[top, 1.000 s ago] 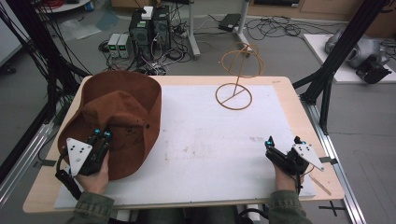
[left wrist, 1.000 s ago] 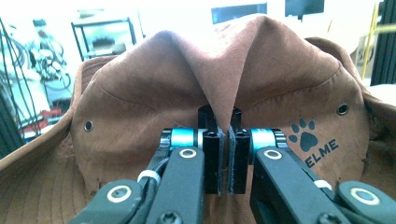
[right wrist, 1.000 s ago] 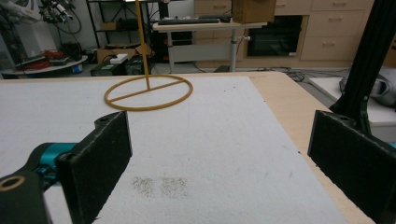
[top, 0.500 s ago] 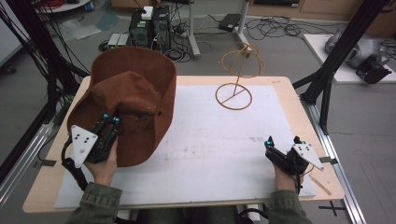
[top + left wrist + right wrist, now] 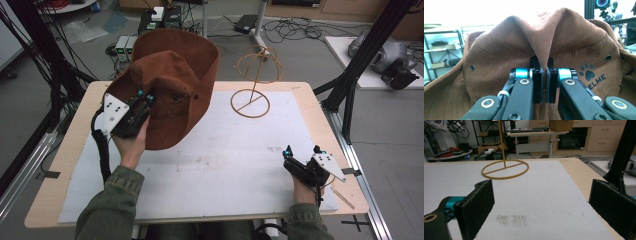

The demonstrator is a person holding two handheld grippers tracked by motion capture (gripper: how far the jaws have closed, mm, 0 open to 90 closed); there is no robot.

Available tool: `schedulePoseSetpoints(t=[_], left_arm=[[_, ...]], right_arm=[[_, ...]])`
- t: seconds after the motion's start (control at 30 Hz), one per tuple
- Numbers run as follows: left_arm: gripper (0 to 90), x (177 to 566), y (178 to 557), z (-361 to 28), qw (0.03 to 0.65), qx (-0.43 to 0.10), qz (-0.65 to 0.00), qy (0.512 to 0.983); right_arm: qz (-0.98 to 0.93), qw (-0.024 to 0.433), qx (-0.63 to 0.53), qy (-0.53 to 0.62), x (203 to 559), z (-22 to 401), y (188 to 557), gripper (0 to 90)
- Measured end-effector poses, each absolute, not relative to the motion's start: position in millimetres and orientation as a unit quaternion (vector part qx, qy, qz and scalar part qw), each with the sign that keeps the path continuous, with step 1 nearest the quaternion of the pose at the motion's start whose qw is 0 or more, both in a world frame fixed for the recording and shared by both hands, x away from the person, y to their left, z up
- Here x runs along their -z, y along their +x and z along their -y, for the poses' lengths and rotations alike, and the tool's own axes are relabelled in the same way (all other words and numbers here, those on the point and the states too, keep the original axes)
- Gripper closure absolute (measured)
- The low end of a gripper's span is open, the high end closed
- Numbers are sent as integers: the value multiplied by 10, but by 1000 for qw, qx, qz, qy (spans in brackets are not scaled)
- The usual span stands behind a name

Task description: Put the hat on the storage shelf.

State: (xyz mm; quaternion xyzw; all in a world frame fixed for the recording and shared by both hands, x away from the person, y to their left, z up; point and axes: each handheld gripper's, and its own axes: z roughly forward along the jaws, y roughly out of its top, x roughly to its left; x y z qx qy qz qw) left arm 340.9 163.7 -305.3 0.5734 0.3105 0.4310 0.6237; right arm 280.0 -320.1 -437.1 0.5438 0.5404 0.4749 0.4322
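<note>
A brown wide-brimmed hat [image 5: 175, 85] hangs lifted over the table's left half, tilted up on edge. My left gripper [image 5: 145, 100] is shut on a pinched fold of the hat [image 5: 544, 50], with the cloth squeezed between its black jaws and a paw-print logo [image 5: 587, 73] at the right. A yellow wire hat stand [image 5: 252, 85] rises at the back centre on a ring base [image 5: 505, 168]. Far from both, my right gripper [image 5: 302, 155] rests open at the front right, nothing between its fingers [image 5: 477, 202].
A white foam sheet [image 5: 225, 165] covers most of the wooden table [image 5: 320, 110]. Black frame posts [image 5: 360, 70] stand at the table's left and right sides. Cables and equipment lie on the floor behind.
My left gripper has lifted the hat off the table and carried it up and toward the right. The brim now stands tilted in the air. The right gripper has stayed still.
</note>
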Motion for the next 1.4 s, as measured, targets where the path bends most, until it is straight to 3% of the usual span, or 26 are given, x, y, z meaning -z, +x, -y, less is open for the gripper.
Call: schedulePoseSetpoints(t=[0.67,1.13,1.4], left_arm=[[873,2802,4258,-1102,621,-415,-287,600],[872,2338,4722,-318,639,-403,-236,611],[872,2293,4918,72,643,-390,-222,621]], right_arm=[[-547,421,-481,540,4400,3204,2842,54],[-545,418,-487,539,4396,3226,2816,55],[-539,414,-490,546,4394,3281,2796,54]])
